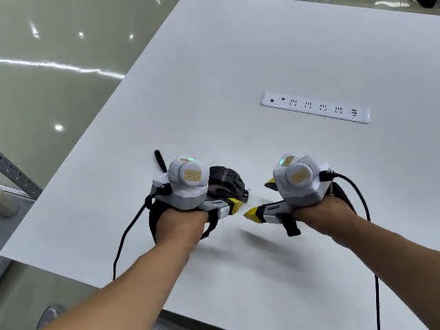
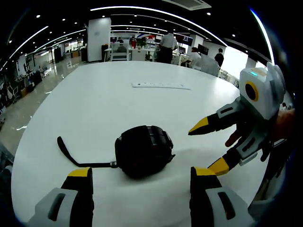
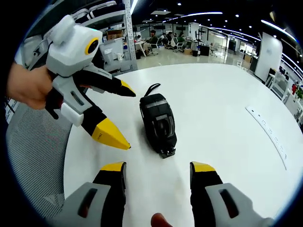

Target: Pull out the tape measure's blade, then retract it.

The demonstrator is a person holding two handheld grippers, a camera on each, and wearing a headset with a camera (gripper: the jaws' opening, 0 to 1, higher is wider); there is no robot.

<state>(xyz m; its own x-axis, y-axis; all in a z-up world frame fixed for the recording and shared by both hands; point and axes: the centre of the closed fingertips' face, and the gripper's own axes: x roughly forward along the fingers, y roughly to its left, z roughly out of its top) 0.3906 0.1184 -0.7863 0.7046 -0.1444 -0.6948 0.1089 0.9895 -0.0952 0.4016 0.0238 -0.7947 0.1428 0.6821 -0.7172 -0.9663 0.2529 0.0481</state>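
Observation:
A black tape measure (image 2: 143, 150) with a black wrist strap (image 2: 75, 153) lies on the white table (image 1: 227, 82), its blade fully inside. In the head view the tape measure (image 1: 227, 183) sits just beyond my left gripper (image 1: 230, 201). My left gripper (image 2: 137, 172) is open, its yellow-tipped jaws a little short of the case. My right gripper (image 3: 158, 166) is open too and points at the tape measure (image 3: 158, 124) from the other side. The two grippers face each other, with my right gripper (image 1: 260, 208) close to the left one's tips.
A white power strip (image 1: 315, 107) lies farther back on the table (image 2: 118, 90). The table's near edge runs just below my hands. Black cables trail from both grippers. An office with people, desks and shelving lies beyond the table.

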